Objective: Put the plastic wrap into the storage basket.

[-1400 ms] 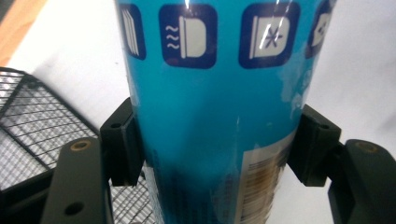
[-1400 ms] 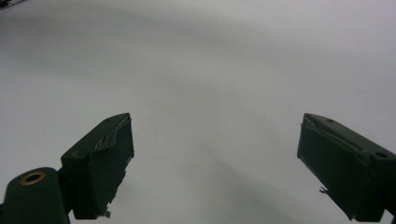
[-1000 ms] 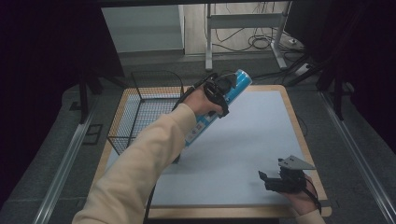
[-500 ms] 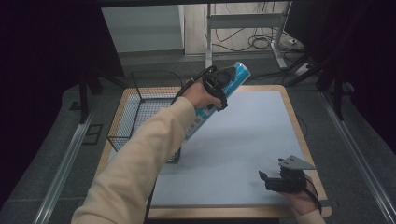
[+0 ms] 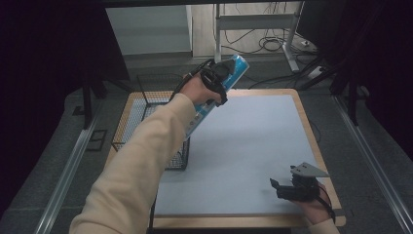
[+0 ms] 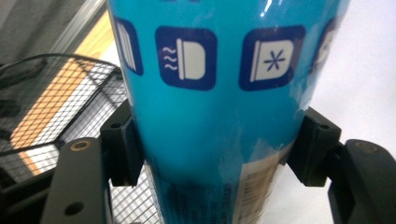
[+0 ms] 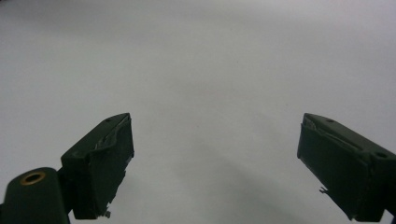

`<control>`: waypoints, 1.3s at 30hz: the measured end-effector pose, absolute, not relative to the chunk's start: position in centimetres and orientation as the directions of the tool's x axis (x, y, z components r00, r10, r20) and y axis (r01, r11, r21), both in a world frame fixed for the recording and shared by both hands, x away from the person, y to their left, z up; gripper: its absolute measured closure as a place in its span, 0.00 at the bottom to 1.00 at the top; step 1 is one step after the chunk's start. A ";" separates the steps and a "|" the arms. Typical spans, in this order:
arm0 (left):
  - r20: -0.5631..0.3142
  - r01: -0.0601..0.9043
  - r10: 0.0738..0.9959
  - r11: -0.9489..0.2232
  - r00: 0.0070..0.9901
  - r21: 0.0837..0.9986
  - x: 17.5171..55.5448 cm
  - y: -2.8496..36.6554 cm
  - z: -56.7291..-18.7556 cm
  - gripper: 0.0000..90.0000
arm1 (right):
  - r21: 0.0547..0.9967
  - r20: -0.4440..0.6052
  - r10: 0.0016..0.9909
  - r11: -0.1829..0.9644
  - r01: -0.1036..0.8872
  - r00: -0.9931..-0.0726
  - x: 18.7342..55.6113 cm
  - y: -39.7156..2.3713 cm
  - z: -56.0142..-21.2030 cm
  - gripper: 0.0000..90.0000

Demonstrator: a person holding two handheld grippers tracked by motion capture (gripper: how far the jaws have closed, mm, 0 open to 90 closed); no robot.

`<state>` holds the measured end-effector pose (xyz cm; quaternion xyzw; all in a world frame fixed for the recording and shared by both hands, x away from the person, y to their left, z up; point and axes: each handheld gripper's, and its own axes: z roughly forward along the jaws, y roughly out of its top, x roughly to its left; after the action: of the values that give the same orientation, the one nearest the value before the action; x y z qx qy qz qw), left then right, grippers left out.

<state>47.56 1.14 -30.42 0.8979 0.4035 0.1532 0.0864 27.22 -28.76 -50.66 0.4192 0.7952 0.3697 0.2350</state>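
Observation:
My left gripper is shut on a long blue tube-shaped package, held tilted in the air over the table's far left, beside a black wire basket. In the left gripper view both black pads press the sides of the blue package, which bears white and dark blue icons; the basket lies below to the left. My right gripper rests low at the near right of the pale grey mat. Its jaws stand wide apart over the bare mat, right gripper holding nothing.
The wire basket stands at the table's left edge, partly behind my left sleeve. A wooden table rim frames the mat. Metal rails run along the floor on both sides, and cables lie beyond the far edge.
My left hand has lifted the blue package and carried it a little toward the far left, above the basket's near corner. The right gripper has stayed put.

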 end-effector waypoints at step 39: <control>0.202 0.810 0.844 -0.535 0.497 0.241 50.2 10.0 -35.9 0.35 | 0.799 -0.076 0.849 0.366 0.478 -0.523 27.2 -28.9 -50.4 0.12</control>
<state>50.21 10.02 -35.93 0.8634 0.4788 0.1486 0.0573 27.15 -28.88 -50.38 0.4207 0.7883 0.3742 0.2482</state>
